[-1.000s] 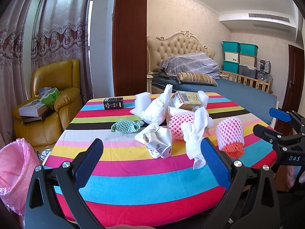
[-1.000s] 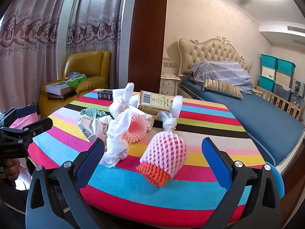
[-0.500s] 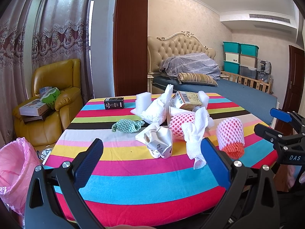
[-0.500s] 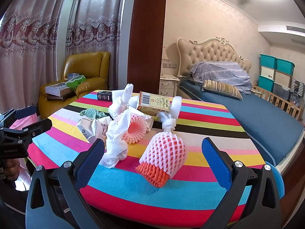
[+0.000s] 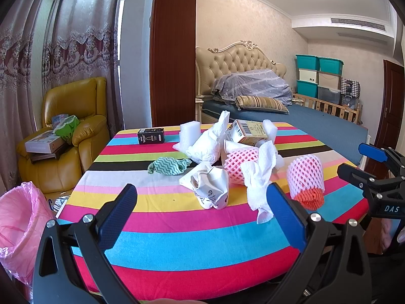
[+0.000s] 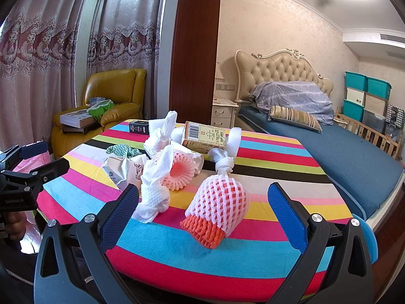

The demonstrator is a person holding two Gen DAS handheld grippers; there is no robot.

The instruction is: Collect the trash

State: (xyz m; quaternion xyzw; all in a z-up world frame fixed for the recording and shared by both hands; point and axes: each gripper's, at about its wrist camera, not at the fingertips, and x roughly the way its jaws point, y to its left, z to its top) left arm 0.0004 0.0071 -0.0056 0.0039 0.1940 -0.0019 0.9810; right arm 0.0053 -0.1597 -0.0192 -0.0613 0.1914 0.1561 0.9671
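Trash pile on striped table (image 5: 177,243): crumpled paper cup (image 5: 211,190) and white tissue (image 5: 258,179) just ahead of left gripper (image 5: 201,212), jaws wide, empty. Pink foam net (image 6: 217,210) lies between and just ahead of right gripper (image 6: 202,214) fingers, jaws wide, not touching it. Pink bin bag (image 5: 19,228) left of left gripper, off the table.

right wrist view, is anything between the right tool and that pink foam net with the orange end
Nothing visible. The right tool is open, and the pink foam net lies straight ahead of it on the striped table, with only bare cloth in between. The crumpled white tissue lies off toward the tool's left finger, beside that path.
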